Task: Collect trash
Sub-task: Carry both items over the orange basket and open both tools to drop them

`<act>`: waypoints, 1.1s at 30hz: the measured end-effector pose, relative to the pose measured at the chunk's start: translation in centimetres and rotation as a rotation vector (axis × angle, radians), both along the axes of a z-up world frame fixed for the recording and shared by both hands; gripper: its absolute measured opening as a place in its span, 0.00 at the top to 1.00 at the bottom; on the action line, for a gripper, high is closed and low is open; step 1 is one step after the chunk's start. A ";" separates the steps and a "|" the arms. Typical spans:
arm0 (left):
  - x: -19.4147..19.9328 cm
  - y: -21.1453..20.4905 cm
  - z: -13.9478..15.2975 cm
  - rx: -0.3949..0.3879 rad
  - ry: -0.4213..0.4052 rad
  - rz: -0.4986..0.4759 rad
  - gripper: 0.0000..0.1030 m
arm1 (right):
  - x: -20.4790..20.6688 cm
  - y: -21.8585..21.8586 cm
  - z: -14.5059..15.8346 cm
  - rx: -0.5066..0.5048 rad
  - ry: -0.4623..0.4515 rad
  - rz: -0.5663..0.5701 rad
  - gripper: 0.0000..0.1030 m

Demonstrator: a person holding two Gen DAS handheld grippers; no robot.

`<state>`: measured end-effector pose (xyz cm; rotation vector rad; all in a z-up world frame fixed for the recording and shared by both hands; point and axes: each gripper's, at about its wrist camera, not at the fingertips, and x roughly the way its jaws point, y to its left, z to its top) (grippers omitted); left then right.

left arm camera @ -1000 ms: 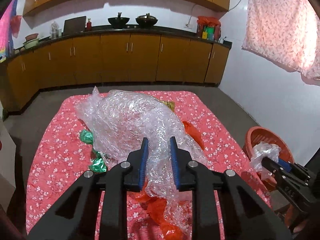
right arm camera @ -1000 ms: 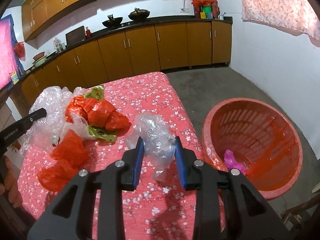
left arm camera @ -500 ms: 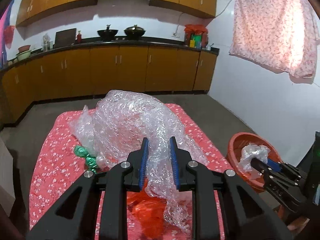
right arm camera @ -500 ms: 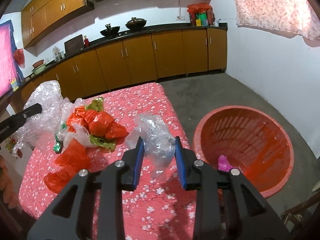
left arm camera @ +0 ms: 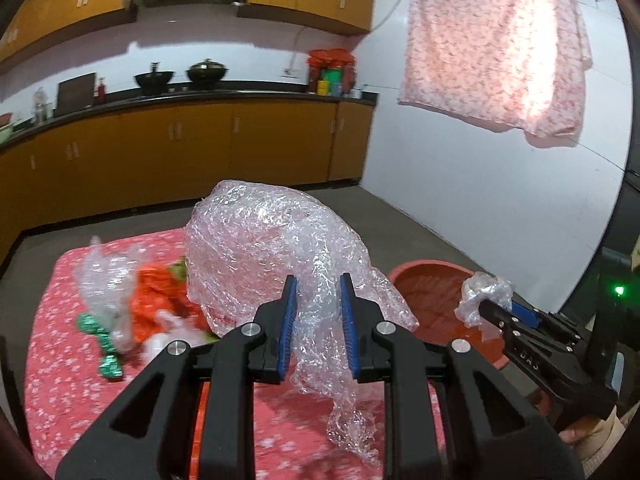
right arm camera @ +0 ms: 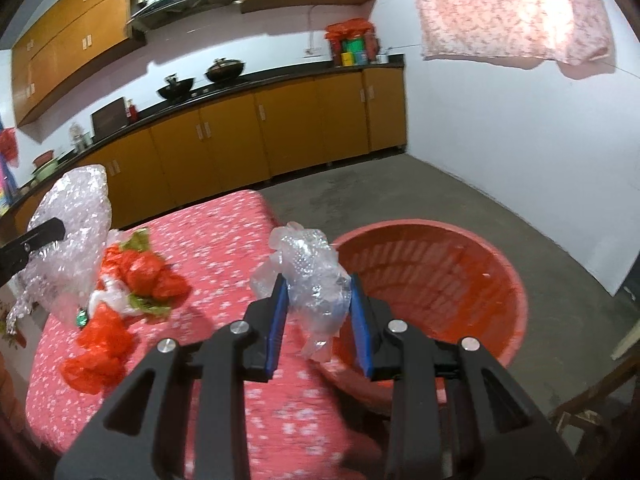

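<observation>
The left gripper (left arm camera: 318,324) is clenched on a large sheet of clear bubble wrap (left arm camera: 268,248), which is lifted clear of the table and hangs below the blue pads. The right gripper (right arm camera: 318,316) grips a smaller wad of clear plastic film (right arm camera: 310,276), held at the near rim of the orange-red basket (right arm camera: 472,256) that stands on the floor just beside the table. On the table's red floral cloth (right arm camera: 224,240) lie crumpled orange-red plastic bags (right arm camera: 148,274), a loose clear plastic piece (left arm camera: 106,280) and green foil wrappers (left arm camera: 108,362). Brown kitchen cabinets (left arm camera: 200,148) line the back wall.
</observation>
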<state>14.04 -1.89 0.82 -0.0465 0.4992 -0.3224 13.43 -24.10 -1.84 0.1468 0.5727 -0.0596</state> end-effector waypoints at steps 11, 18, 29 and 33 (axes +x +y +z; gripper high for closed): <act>1.0 -6.5 -1.5 -0.030 0.037 -0.169 0.79 | -1.2 -6.6 0.0 0.007 -0.002 -0.153 0.71; 2.1 -10.5 -2.6 -0.015 0.064 -0.255 0.79 | -0.7 -9.1 -0.5 0.025 0.001 -0.199 0.71; 4.5 -14.6 -4.8 0.009 0.093 -0.344 0.79 | 1.8 -11.1 -1.4 0.034 0.002 -0.221 0.71; 5.6 -15.5 -5.8 0.015 0.114 -0.364 0.79 | 2.7 -12.0 -1.9 0.045 0.005 -0.229 0.71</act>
